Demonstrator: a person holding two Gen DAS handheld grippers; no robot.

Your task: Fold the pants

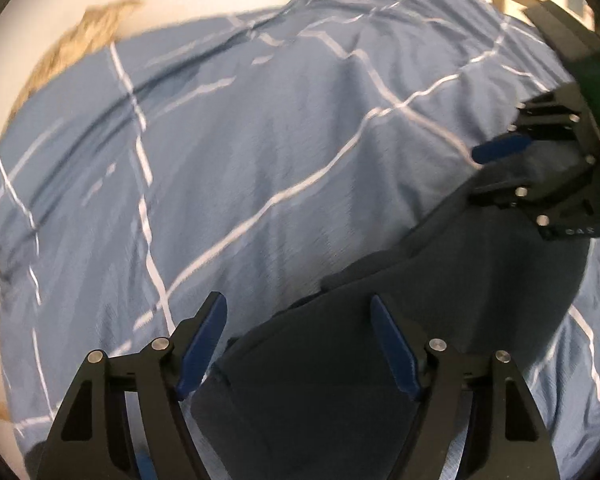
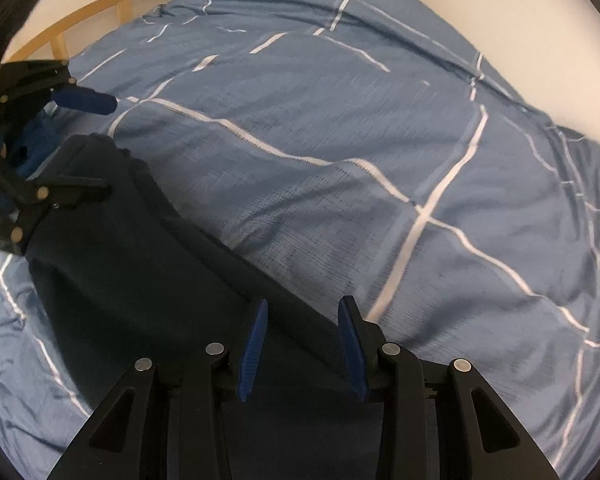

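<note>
Dark navy pants lie on a blue bed cover with white grid lines. In the left wrist view my left gripper is open, its jaws spread wide over one end of the pants. My right gripper shows at the right edge, open over the other end. In the right wrist view my right gripper is open above the pants, which run from under it to the left. My left gripper shows there at the far left, open over the pants' far end.
The blue cover fills most of both views. A light wooden bed frame curves along the top left of the right wrist view. White wall lies beyond the bed. Something tan and fibrous lies at the bed's edge.
</note>
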